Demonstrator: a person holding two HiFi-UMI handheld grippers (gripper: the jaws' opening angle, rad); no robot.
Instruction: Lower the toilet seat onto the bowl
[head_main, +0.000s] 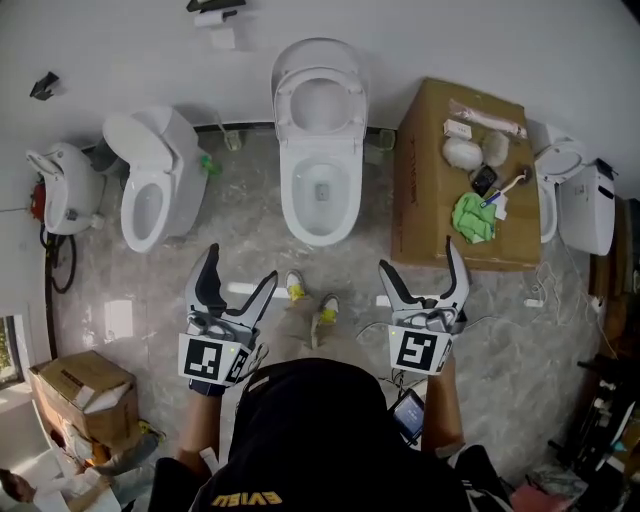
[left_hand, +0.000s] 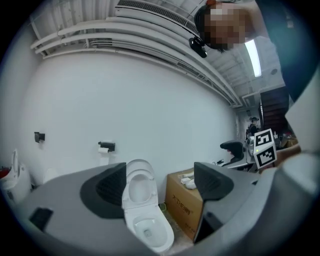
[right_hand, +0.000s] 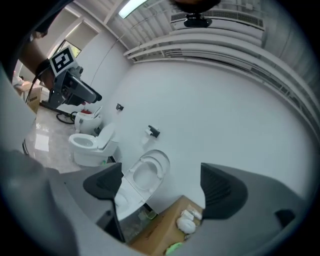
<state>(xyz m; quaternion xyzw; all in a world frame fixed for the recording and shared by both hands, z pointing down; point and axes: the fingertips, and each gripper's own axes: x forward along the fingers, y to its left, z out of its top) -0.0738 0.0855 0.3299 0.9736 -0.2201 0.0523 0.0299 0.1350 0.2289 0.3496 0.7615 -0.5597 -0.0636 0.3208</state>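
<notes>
Toilet seat: the white oval toilet seat (head_main: 320, 103) stands raised, leaning back toward the white wall (head_main: 120, 60); it is above the open white ceramic bowl (head_main: 320, 196) and not down on it

Left tongs: the grey left tongs (head_main: 241, 266) are spread wide with nothing between them; they are held above the floor in front of the bowl, well apart from it; in the left gripper view the raised seat and the bowl show through the gap

Right tongs: the grey right tongs (head_main: 420, 257) are also spread and empty; they are level with the left ones, well apart from the toilet

Beside the bowl: a brown cardboard box (head_main: 428, 180) stands just beside the bowl, on its right; a crumpled green cloth (head_main: 472, 217) lies on top of it

Further left: a second white toilet (head_main: 150, 190) stands near the wall, on the grey marbled floor (head_main: 240, 240)
</notes>
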